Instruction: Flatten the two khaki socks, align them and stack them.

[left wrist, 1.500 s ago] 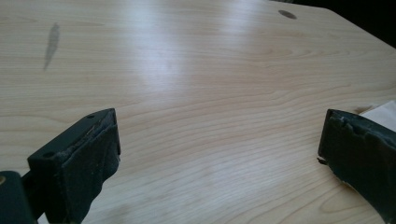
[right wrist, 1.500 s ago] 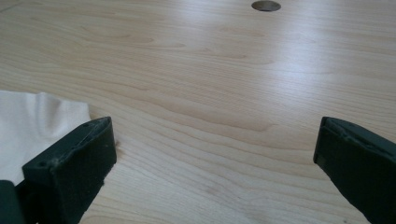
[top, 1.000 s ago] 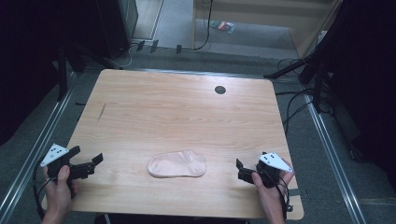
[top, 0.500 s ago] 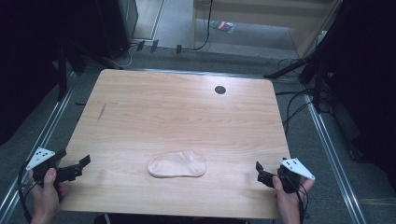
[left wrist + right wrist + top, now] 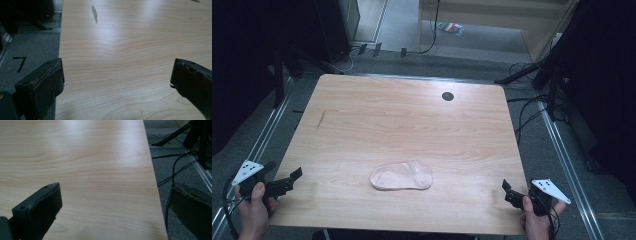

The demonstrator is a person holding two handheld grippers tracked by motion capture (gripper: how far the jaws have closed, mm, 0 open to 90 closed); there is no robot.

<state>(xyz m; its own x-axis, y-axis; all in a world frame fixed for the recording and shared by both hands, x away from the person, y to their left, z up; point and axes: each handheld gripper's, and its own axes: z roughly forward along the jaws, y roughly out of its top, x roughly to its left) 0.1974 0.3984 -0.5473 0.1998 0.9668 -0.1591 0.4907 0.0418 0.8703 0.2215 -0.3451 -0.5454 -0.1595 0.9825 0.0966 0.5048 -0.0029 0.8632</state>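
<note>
A pale pink sock (image 5: 401,176) lies flat near the front middle of the wooden table (image 5: 402,125). My left gripper (image 5: 292,178) hovers at the table's front left corner, well left of the sock, jaws open and empty. Seen from the left gripper view, its jaws (image 5: 117,80) stand wide apart over bare wood at the table's left edge. My right gripper (image 5: 508,191) sits at the front right corner, right of the sock, open with nothing in it. In the right gripper view its jaws (image 5: 115,207) straddle the table's right edge.
A dark round grommet (image 5: 447,96) is set into the table near the back right. A thin dark mark (image 5: 320,120) streaks the wood at the left. Metal rails (image 5: 267,135) and cables (image 5: 527,115) run along the grey floor beside the table.
Both hands have drawn outward and back toward the table's front corners, away from the sock. The sock has not moved.
</note>
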